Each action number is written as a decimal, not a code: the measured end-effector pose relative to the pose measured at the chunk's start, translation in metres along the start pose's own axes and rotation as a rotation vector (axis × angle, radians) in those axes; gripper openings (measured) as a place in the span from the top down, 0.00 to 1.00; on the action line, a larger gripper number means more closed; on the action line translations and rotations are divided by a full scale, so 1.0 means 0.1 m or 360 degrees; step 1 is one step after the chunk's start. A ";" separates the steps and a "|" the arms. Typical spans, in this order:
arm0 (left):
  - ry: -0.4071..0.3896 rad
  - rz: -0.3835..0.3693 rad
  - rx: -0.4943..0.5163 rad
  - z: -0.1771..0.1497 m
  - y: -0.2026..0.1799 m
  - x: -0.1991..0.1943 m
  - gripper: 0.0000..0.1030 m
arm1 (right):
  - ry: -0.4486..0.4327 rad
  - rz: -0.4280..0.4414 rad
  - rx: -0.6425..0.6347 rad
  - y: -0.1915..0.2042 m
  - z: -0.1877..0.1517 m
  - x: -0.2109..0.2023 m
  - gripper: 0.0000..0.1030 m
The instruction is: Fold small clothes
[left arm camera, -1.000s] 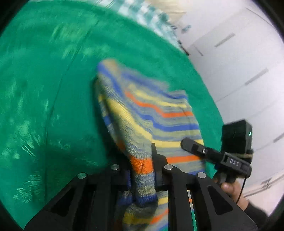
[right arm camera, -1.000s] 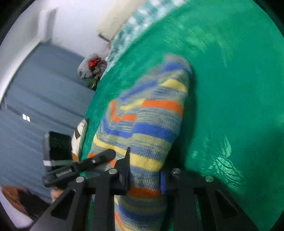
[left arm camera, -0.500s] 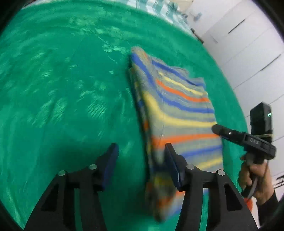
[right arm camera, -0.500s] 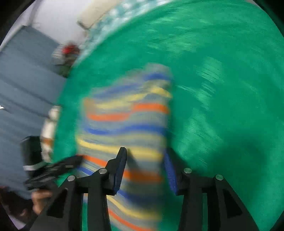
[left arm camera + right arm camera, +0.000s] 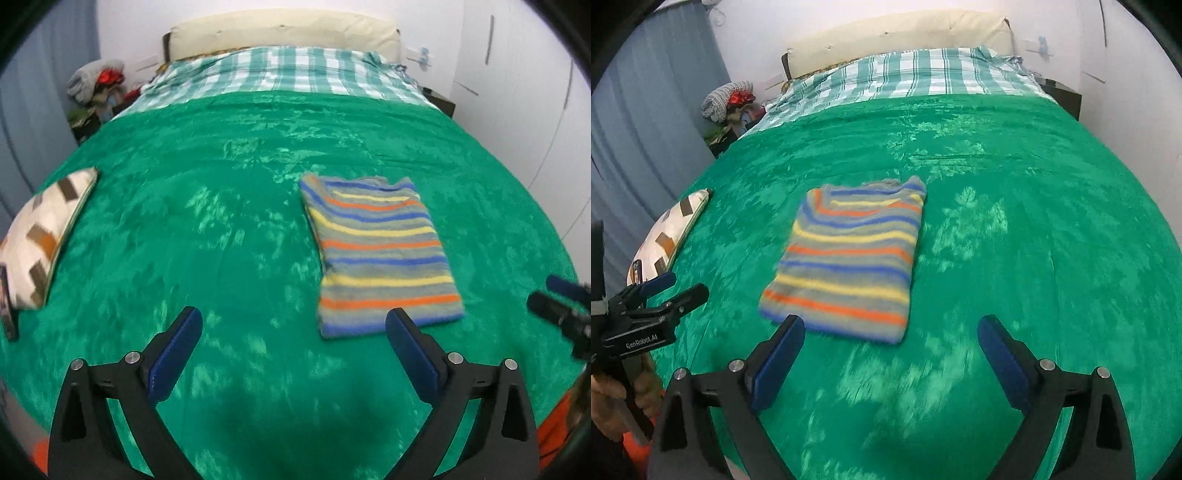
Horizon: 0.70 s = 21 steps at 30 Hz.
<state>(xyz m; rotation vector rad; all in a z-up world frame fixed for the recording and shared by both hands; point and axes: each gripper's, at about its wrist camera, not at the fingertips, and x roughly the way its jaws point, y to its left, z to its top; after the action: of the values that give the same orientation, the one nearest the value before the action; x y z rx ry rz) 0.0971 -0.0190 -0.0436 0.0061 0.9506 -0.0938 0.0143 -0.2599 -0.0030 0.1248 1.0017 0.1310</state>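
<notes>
A folded striped sweater (image 5: 380, 251) (image 5: 849, 254), with grey, blue, yellow and orange bands, lies flat on the green blanket (image 5: 221, 206) (image 5: 1015, 221). My left gripper (image 5: 293, 325) hangs above the blanket, near and left of the sweater's near edge. Its jaws are opening wide with nothing between them. My right gripper (image 5: 891, 334) hovers above the sweater's near right corner, jaws also opening wide and holding nothing. The left gripper also shows at the left edge of the right wrist view, held in a hand (image 5: 613, 410).
A patterned cushion (image 5: 40, 236) (image 5: 670, 236) lies at the blanket's left edge. A checked sheet (image 5: 284, 74) and cream headboard (image 5: 284, 33) are at the far end. A heap of clothes (image 5: 729, 98) sits beside the bed at far left. White cupboards (image 5: 524, 92) stand right.
Both grippers have let go of the sweater, opened wide and pulled back and up. The sweater now lies folded flat on the blanket.
</notes>
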 end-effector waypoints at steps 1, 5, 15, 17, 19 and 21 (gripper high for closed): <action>-0.0003 0.0014 -0.0015 -0.03 -0.01 -0.02 0.03 | 0.0005 -0.0003 -0.0007 0.02 -0.04 -0.07 0.09; 0.0026 0.0125 -0.0008 -0.16 -0.08 -0.11 0.03 | 0.0014 -0.0044 -0.0045 0.15 -0.20 -0.26 0.09; -0.0004 0.0354 0.0117 -0.24 -0.16 -0.43 0.03 | -0.0007 -0.0148 -0.0131 0.37 -0.33 -0.58 0.06; 0.0052 0.0304 0.0119 -0.23 -0.15 -0.43 0.03 | 0.0004 -0.0162 -0.0143 0.41 -0.33 -0.62 0.06; 0.0092 0.0241 0.0089 -0.22 -0.13 -0.43 0.03 | 0.0028 -0.0203 -0.0170 0.47 -0.34 -0.66 0.06; 0.0119 0.0220 0.0080 -0.23 -0.14 -0.43 0.03 | 0.0040 -0.0235 -0.0199 0.52 -0.35 -0.70 0.06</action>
<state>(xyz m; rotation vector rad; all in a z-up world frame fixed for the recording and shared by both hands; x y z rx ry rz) 0.0525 -0.0288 -0.0216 0.1227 1.0198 0.0104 -0.0551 -0.2187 0.0450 -0.0649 1.0218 0.0600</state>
